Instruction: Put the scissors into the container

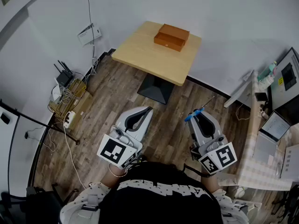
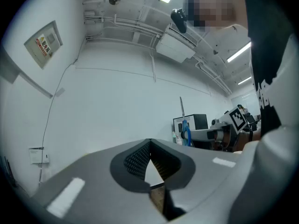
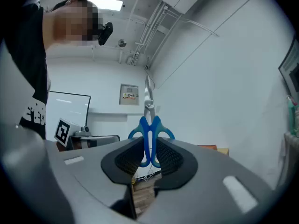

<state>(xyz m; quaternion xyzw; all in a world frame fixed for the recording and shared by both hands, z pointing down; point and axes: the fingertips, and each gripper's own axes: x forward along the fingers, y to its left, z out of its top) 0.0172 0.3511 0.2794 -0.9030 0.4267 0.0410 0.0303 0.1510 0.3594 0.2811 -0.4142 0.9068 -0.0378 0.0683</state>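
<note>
The left tool [image 1: 145, 112] is clenched on nothing, its jaws meeting at the tips. It hangs well short of the light wooden desk [image 1: 140, 50], likely kept aside as a spare. The orange-brown rectangular wooden container [image 1: 172, 37] sits toward the desk's far side. The right tool [image 1: 198, 116], also well short of the desk, clamps the blue-handled steel scissors [image 3: 148, 143] by the handles. The blades point ahead, presumably for a blade-first drop.

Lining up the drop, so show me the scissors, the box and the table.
scissors [image 3: 145, 141]: right gripper view, on the blue handles between the jaws.
box [image 1: 172, 36]: head view, on its brown top.
table [image 1: 149, 55]: head view, on its bare wooden top.
</note>
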